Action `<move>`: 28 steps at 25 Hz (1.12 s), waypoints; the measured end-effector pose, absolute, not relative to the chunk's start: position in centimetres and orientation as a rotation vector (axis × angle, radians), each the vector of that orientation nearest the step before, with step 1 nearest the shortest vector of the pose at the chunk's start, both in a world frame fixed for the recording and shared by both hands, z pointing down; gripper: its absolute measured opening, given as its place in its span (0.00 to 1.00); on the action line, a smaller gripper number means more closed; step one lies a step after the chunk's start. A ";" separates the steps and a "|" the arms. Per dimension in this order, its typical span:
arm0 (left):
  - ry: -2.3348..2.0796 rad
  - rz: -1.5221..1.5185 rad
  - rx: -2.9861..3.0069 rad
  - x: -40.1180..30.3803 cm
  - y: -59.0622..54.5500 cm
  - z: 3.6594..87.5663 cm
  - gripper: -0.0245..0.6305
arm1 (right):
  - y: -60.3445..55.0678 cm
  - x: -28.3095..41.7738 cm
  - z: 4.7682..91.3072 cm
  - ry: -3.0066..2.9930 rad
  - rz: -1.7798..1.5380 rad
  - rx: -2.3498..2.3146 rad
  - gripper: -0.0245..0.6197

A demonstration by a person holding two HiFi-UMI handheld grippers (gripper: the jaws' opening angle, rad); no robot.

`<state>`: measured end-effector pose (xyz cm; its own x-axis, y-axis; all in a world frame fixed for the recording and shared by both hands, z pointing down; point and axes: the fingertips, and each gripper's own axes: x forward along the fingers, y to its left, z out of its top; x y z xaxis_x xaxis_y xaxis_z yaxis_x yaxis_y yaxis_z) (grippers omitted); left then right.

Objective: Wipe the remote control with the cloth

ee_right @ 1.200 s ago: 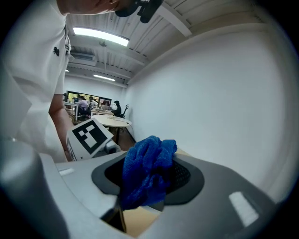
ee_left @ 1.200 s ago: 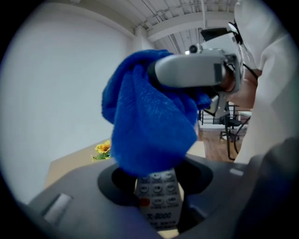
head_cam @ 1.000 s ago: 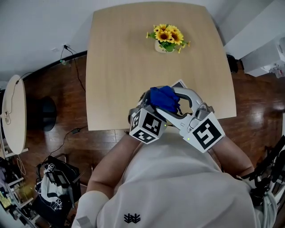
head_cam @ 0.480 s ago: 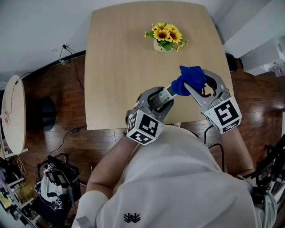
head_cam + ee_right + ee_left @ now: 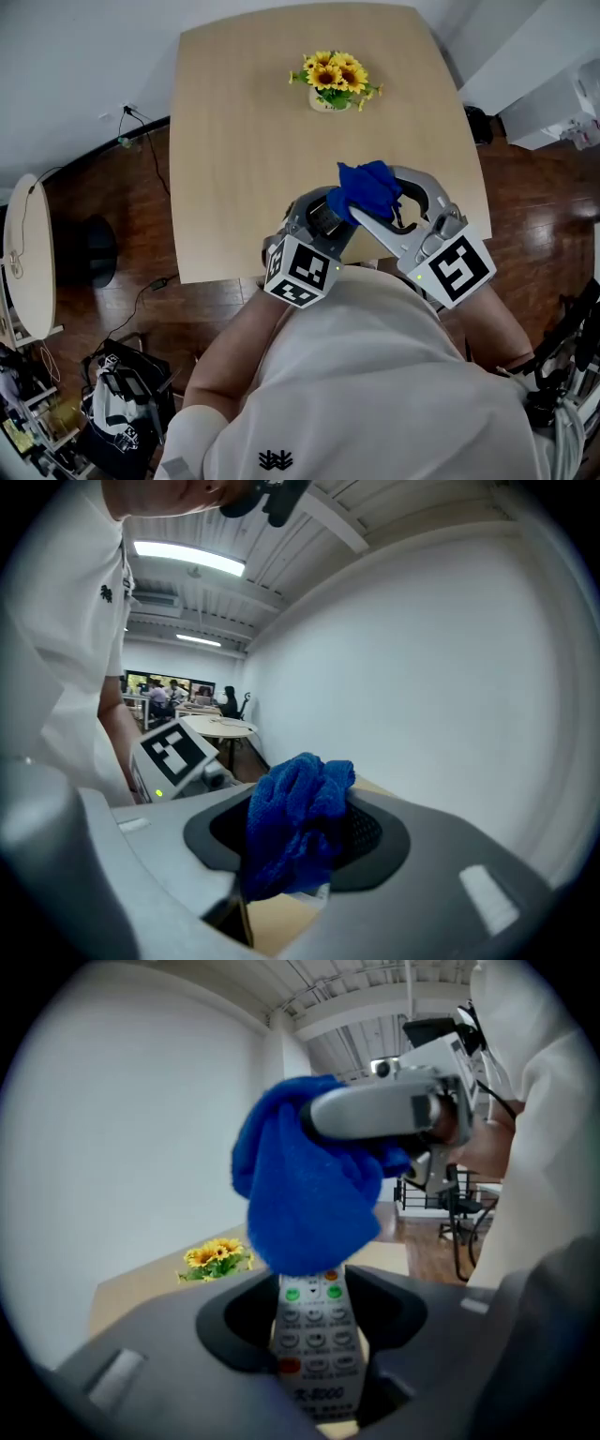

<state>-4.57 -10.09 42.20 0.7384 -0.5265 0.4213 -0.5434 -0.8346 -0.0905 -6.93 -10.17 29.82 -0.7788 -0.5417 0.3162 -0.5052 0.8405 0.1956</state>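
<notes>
My left gripper (image 5: 323, 214) (image 5: 314, 1321) is shut on a white remote control (image 5: 314, 1340) with grey, green and red buttons, held above the near edge of the wooden table (image 5: 244, 141). A bunched blue cloth (image 5: 368, 189) (image 5: 305, 1190) (image 5: 295, 832) is clamped in my right gripper (image 5: 375, 199) (image 5: 300, 841). The cloth lies over the far end of the remote and hides it. In the head view only a small dark part of the remote (image 5: 325, 218) shows beside the cloth.
A small pot of sunflowers (image 5: 330, 80) (image 5: 216, 1260) stands at the far side of the table. A round white side table (image 5: 28, 248) stands left on the dark wood floor, with a cable (image 5: 141, 127) and a bag (image 5: 108, 398) nearby.
The right gripper with the cloth swung out to the right off the remote half a second ago, then came back left; the cloth now covers the remote's far end again.
</notes>
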 end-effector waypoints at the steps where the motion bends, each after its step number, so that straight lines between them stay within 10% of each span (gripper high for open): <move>1: -0.886 0.683 2.894 -4.5 -10.1 42.3 0.40 | -9.2 -8.1 30.1 -2.667 -0.134 0.730 0.34; 8: -0.871 0.691 2.894 -4.7 -9.8 42.5 0.40 | -7.8 -11.1 32.8 -2.701 -0.064 0.621 0.34; 28: -1.227 0.750 2.550 -10.3 -14.7 49.4 0.40 | -15.9 10.4 38.8 -2.394 0.173 1.172 0.34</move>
<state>-10.28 -14.74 49.38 0.5229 -0.6673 0.5303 -0.7762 -0.6299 -0.0272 10.35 -15.86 38.83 -0.5269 -0.7146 0.4602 -0.7733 0.6277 0.0892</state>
